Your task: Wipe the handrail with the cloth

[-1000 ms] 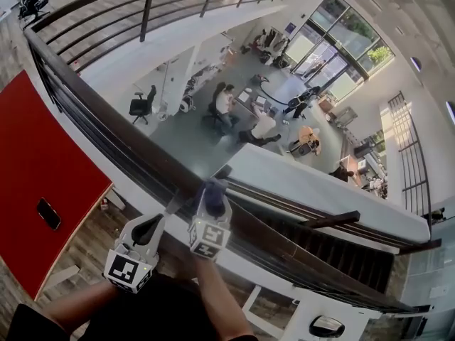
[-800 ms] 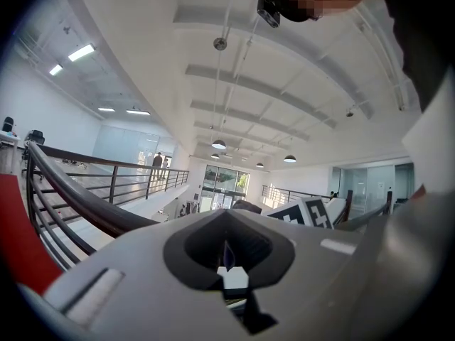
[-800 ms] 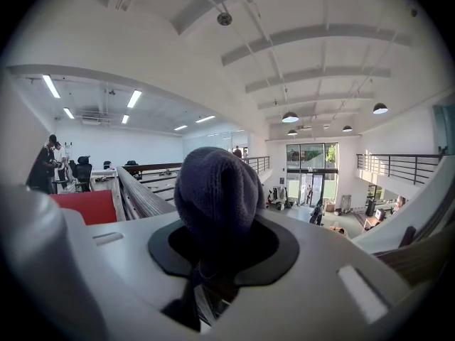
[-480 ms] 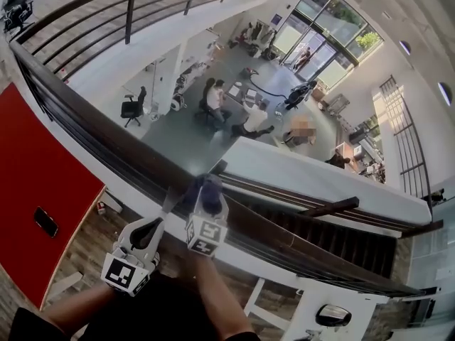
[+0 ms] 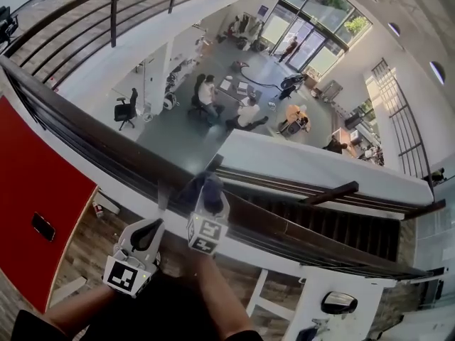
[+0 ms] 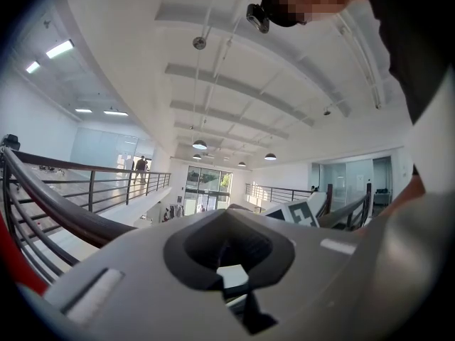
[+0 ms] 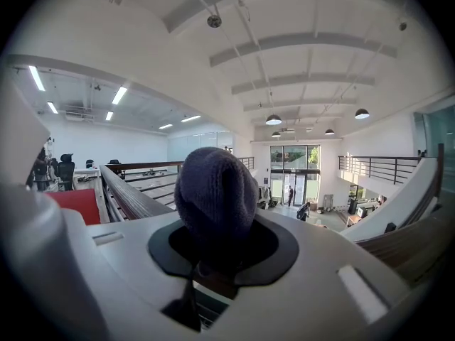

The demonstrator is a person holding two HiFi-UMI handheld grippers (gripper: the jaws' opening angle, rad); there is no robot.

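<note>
A dark wooden handrail (image 5: pixel 92 137) runs from the upper left to the lower right of the head view. My right gripper (image 5: pixel 205 192) is shut on a dark blue-grey knitted cloth (image 5: pixel 207 187), which rests on top of the rail. In the right gripper view the cloth (image 7: pixel 217 197) bulges up out of the right gripper (image 7: pixel 213 258), with the handrail (image 7: pixel 131 194) running away at the left. My left gripper (image 5: pixel 162 199) hovers just left of it beside the rail; its jaws are hidden. In the left gripper view the handrail (image 6: pixel 57 208) curves past on the left.
Beyond the rail is a drop to a lower floor with people at desks (image 5: pixel 227 109). A red surface (image 5: pixel 32 197) with a small dark object (image 5: pixel 43 226) lies at the left. A second rail (image 5: pixel 334 192) and a white ledge (image 5: pixel 298 169) run to the right.
The head view has shifted a little. Both grippers and the cloth stay at about the same spot on the rail.
</note>
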